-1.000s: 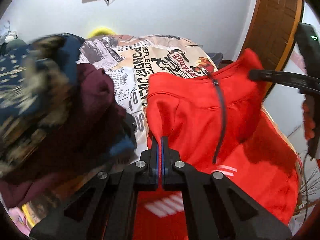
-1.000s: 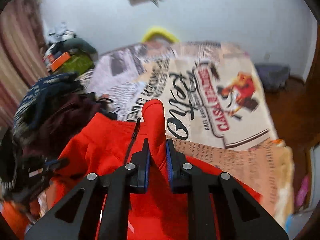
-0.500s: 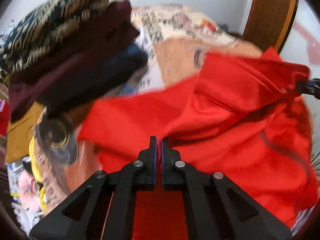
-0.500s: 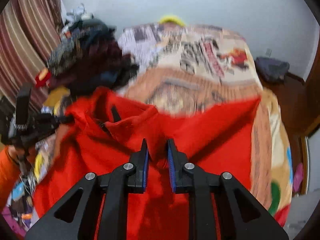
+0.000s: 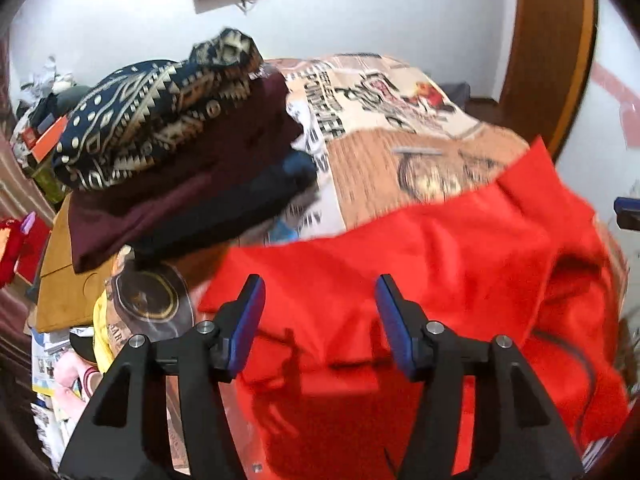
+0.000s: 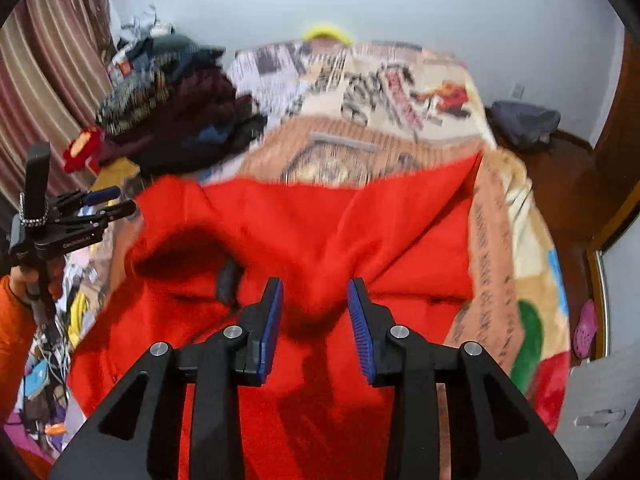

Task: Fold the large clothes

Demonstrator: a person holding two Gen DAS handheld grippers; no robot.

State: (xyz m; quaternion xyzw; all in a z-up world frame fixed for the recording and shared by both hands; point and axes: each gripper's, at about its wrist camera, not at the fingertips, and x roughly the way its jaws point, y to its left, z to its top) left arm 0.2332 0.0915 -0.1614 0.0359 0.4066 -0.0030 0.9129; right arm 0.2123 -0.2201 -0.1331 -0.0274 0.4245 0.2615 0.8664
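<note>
A large red zip-up garment [image 5: 440, 280] lies spread and rumpled on the near part of the bed; it also shows in the right wrist view [image 6: 312, 240], with its dark zipper [image 6: 228, 280] near the middle. My left gripper [image 5: 320, 320] is open above the garment's near left part, holding nothing. My right gripper [image 6: 314, 320] is open, with a raised fold of red cloth between its jaws, not pinched. The left gripper also shows at the left edge of the right wrist view [image 6: 108, 204].
A stack of folded clothes [image 5: 180, 152], patterned navy on maroon, sits on the bed's left side. The printed bedspread [image 5: 400, 120] stretches to the far wall. Clutter lies on the floor at the left [image 5: 60, 360]. A wooden door [image 5: 548, 60] stands at right.
Both grippers were shut on the red garment and carried it down toward the near bed. Now both have opened and let it go, and it lies spread on the bed.
</note>
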